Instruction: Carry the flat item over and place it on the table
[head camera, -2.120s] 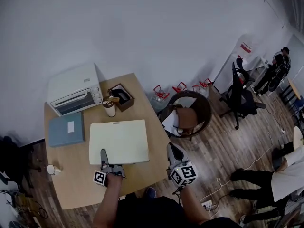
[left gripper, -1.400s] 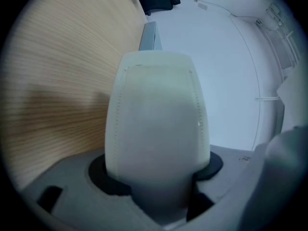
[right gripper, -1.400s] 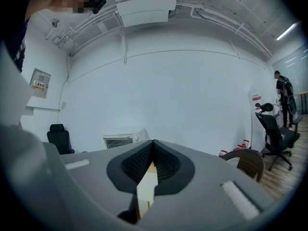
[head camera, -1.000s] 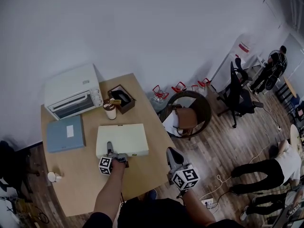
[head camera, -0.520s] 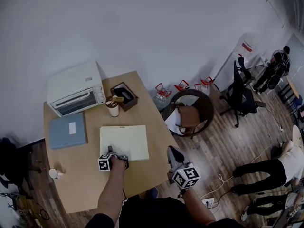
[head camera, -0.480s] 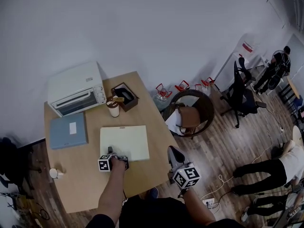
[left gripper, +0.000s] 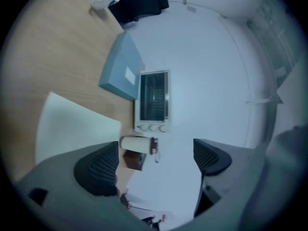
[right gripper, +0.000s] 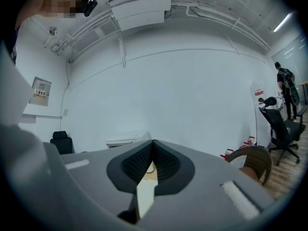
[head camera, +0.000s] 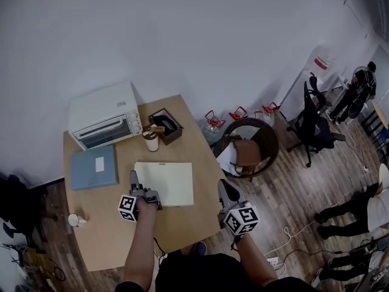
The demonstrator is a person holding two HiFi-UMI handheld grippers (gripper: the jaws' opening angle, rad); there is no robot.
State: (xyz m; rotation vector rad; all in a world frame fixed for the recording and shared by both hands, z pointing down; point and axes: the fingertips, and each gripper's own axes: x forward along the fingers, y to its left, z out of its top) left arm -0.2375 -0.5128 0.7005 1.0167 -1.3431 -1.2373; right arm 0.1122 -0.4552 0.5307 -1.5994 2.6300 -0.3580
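Note:
The flat cream item [head camera: 164, 183] lies flat on the wooden table [head camera: 115, 242]; its corner also shows in the left gripper view [left gripper: 72, 129]. My left gripper [head camera: 134, 180] hovers above the item's left near edge, apart from it. In its own view the left gripper [left gripper: 154, 162] is open with only wall and table between the pads; the jaws have just opened wide and eased back a little. My right gripper [head camera: 226, 187] hangs off the table's right edge. Its jaws [right gripper: 153, 160] are shut with the pads together and nothing held.
A white toaster oven [head camera: 104, 123], a blue box [head camera: 94, 167], a cup [head camera: 151, 142] and a brown box [head camera: 166, 125] stand at the table's back. A small cup [head camera: 76, 220] sits near the left edge. A wicker chair [head camera: 249, 148] stands to the right.
The left gripper set the cream item down flat, let go of its near edge, then rose and shifted left off it. The right gripper stayed where it was.

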